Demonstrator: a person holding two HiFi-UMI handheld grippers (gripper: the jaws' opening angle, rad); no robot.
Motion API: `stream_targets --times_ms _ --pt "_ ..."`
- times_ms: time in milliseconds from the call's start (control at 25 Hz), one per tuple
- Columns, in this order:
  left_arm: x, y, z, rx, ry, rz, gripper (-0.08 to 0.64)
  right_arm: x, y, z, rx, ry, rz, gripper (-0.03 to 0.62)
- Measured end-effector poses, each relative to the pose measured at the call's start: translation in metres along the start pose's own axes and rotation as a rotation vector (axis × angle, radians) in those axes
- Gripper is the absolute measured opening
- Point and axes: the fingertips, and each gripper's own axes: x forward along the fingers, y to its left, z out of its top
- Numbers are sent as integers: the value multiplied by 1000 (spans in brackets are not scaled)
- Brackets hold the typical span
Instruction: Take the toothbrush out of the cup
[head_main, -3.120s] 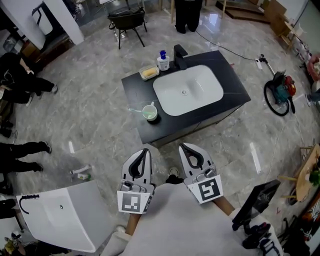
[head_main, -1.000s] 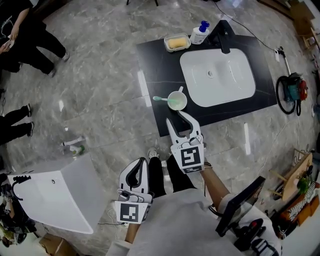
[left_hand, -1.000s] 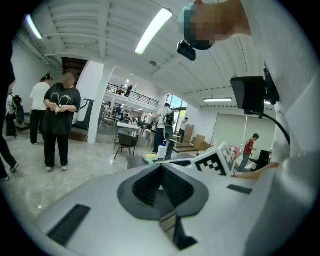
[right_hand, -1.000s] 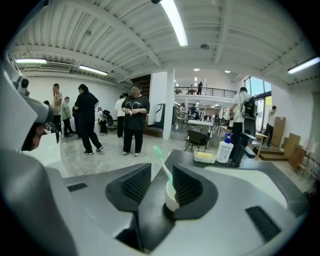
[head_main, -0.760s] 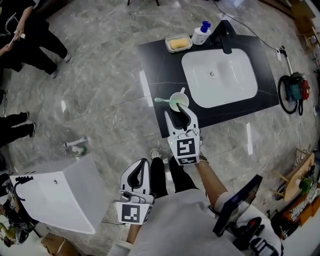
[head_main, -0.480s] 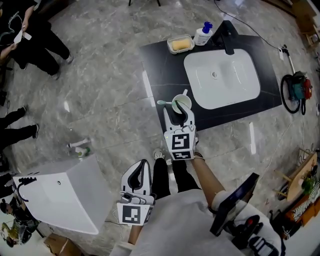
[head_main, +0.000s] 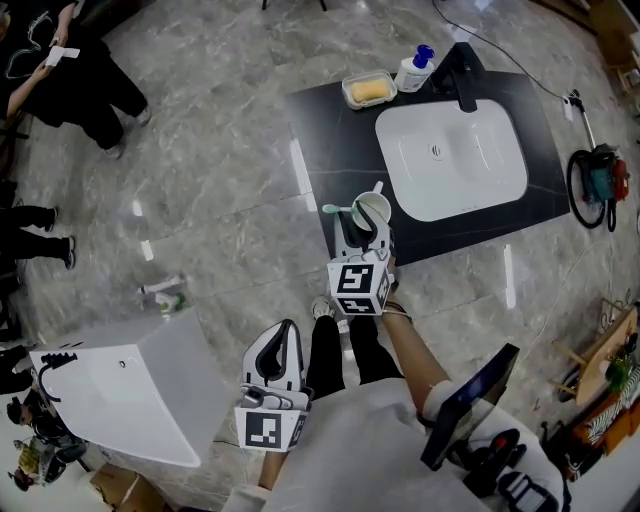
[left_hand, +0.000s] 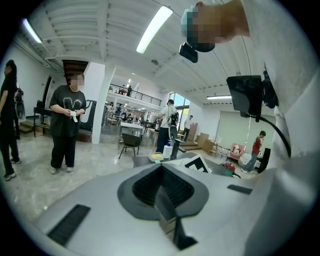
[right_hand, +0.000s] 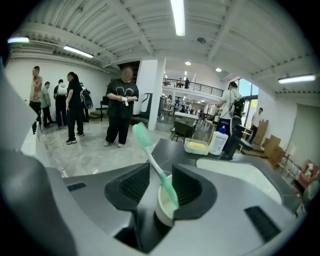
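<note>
The cup (head_main: 372, 210) stands on the black worktop (head_main: 325, 140), near the edge just off the sink's (head_main: 450, 160) nearest corner. The green-and-white toothbrush (right_hand: 150, 150) is in the cup, leaning with its bristle head up and away from the sink. The right tongs (head_main: 364, 235) are released, their jaws apart on either side of the cup and the brush handle. The left tongs (head_main: 278, 345) are clenched on nothing, held low by the person's body, well away from the sink.

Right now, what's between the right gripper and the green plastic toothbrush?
Nothing. The right gripper view shows the right gripper open around the round white cup, with the green toothbrush leaning between its jaws.
</note>
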Motion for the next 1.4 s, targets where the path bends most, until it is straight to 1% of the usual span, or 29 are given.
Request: stream_targets --times_ms 80,160,240,320,440,480,600,720,1080,1240,1400 --pt "0 1 1 1 0 2 4 0 0 -1 15 3 4 144" --pt "0 0 2 2 -3 3 5 0 -1 -2 8 2 -3 141" --pt "-1 0 1 4 -4 4 4 -1 -3 -4 1 1 -15 91" --pt "-2 1 1 3 -2 7 4 -1 -2 -4 -2 1 -19 89" --pt "-1 1 0 -45 17 22 5 -1 -4 -3 -11 2 -23 78" --pt "-1 1 -1 -45 17 24 4 -1 -5 -3 -18 0 -28 69" --pt "-1 2 1 5 -8 10 5 1 -10 -3 -38 -3 -44 54" --pt "-2 3 3 8 -12 10 5 -1 -16 0 -36 -13 -61 43" --pt "2 0 4 14 -13 -3 5 -13 -29 4 -10 -60 -85 38" --pt "4 -7 7 22 -20 -15 5 -18 -33 6 2 -72 -81 38" --pt "5 -11 9 32 -30 -24 5 -24 -36 15 13 -108 -77 38"
